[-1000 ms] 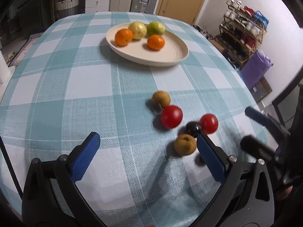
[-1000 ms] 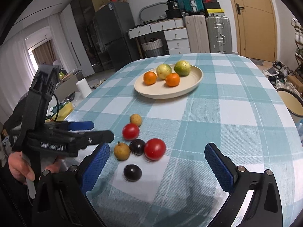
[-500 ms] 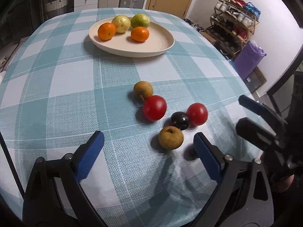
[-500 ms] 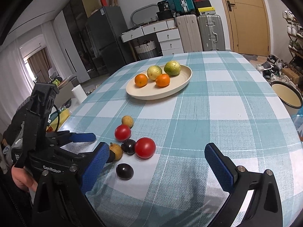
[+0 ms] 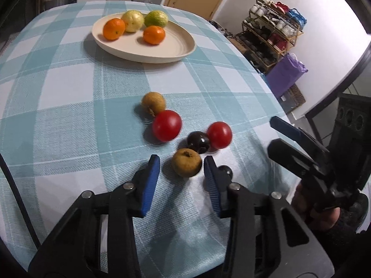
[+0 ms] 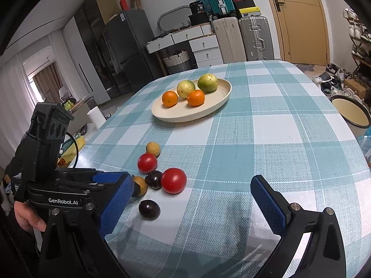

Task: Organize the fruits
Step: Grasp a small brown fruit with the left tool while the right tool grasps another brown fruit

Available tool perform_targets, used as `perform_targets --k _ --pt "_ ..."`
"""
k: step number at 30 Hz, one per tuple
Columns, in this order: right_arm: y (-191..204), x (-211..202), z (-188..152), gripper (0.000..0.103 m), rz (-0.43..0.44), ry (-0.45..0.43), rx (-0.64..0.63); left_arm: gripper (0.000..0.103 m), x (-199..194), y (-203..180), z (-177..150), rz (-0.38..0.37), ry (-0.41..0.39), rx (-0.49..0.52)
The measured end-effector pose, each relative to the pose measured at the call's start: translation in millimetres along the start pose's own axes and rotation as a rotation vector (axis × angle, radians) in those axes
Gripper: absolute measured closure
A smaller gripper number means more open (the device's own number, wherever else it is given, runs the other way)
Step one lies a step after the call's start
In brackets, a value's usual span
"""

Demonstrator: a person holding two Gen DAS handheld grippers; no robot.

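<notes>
Two grippers work over the worktop point(image 6: 266, 120), which is covered with a teal-and-white checked cloth; the left gripper point(image 5: 182, 165) has just been closing its jaws, and its blue pads point(image 5: 150, 180) now flank the nearer brown round fruit point(image 5: 186, 162) with a narrow gap visible on each side, so nothing is gripped; the right gripper point(image 6: 192, 199) stands with its jaws wide apart and nothing between them. Just beside the left gripper's right finger lies a dark purple plum point(image 6: 149, 209), partly hidden in the left wrist view; beyond the brown fruit sit a second dark plum point(image 5: 198, 142) and a red tomato point(image 5: 219, 135), touching each other; a larger-looking red tomato point(image 5: 167, 125) lies to their left, touching a second brown round fruit point(image 5: 153, 103) behind it. Well apart, at the far side, a cream oval plate point(image 5: 171, 46) holds two oranges point(image 5: 114, 29) point(image 5: 154, 34), a yellow-green citrus point(image 5: 132, 20) and a green citrus point(image 5: 156, 18).
</notes>
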State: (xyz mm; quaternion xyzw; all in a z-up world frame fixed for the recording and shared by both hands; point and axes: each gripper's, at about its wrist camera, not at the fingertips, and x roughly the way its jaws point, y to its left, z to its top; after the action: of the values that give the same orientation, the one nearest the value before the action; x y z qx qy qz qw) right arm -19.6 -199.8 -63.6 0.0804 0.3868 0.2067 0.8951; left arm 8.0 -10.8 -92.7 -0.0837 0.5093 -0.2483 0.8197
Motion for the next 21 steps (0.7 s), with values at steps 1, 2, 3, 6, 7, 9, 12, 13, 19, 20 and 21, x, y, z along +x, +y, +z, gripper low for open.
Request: perform_targets --k 1,2,3,6,7,9,12,13,19,20,21 --pt "-0.1 0.1 0.0 0.000 0.001 0.001 0.001 0.075 0.3 -1.2 -0.3 -0.002 0.002 0.007" --pt "-0.2 0.3 -0.1 0.000 0.002 0.002 0.003 0.076 0.8 -2.7 -0.6 -0.003 0.006 0.018" --pt "-0.2 0.4 -0.3 0.000 0.003 0.003 0.004 0.077 1.5 -3.5 -0.8 -0.002 0.010 0.022" --pt "0.1 0.8 -1.0 0.000 0.013 0.005 0.008 0.078 1.9 -2.5 -1.6 -0.011 0.009 0.016" --pt "0.3 1.1 -1.3 0.000 0.017 0.008 0.008 0.078 1.7 -1.2 -1.4 -0.016 0.011 0.009" --pt "0.7 2.5 -1.8 0.000 0.023 0.016 0.009 0.078 1.0 -0.6 -1.8 -0.016 0.010 0.010" --pt "0.1 2.7 -0.1 0.000 0.042 0.016 0.025 0.078 -2.5 0.2 -2.1 -0.022 0.004 0.012" --pt "0.1 2.2 0.8 0.000 0.047 0.014 0.030 0.078 -3.9 0.7 -2.2 -0.024 0.001 0.012" --pt "7.7 8.8 12.6 0.000 0.074 0.026 0.029 0.078 -11.7 12.1 -1.5 -0.037 -0.018 -0.017" --pt "9.8 11.2 14.8 0.000 0.076 0.031 0.023 0.078 -12.2 14.3 -1.5 -0.038 -0.019 -0.022" --pt "11.5 13.4 16.7 0.000 0.075 0.035 0.018 0.078 -12.8 16.5 -1.6 -0.038 -0.020 -0.027"
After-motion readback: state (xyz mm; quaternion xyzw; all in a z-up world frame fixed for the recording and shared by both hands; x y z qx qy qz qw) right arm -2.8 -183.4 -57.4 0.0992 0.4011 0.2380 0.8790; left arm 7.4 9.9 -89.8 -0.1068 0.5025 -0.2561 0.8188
